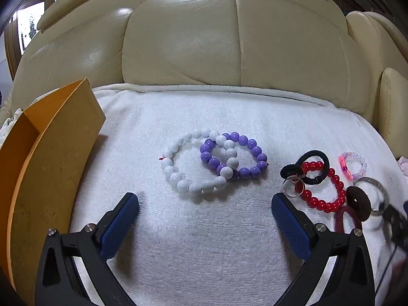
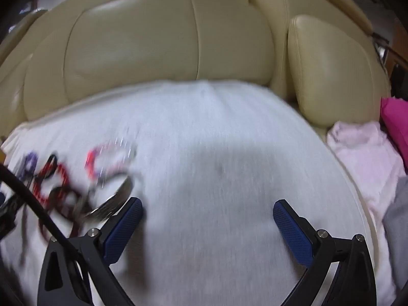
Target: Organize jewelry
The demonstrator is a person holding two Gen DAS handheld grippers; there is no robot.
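Observation:
A white bead bracelet and a purple bead bracelet lie overlapped on the white towel, just ahead of my open, empty left gripper. To the right lie a red bead bracelet, a black hair tie, a small pink bead bracelet, a silver bangle and a brown hair tie. My right gripper is open and empty over bare towel; the blurred jewelry pile lies to its left, the silver bangle beside its left finger.
An orange cardboard box stands at the left edge of the towel. The cream leather sofa back rises behind. Pink cloth and a magenta item lie to the right of the towel.

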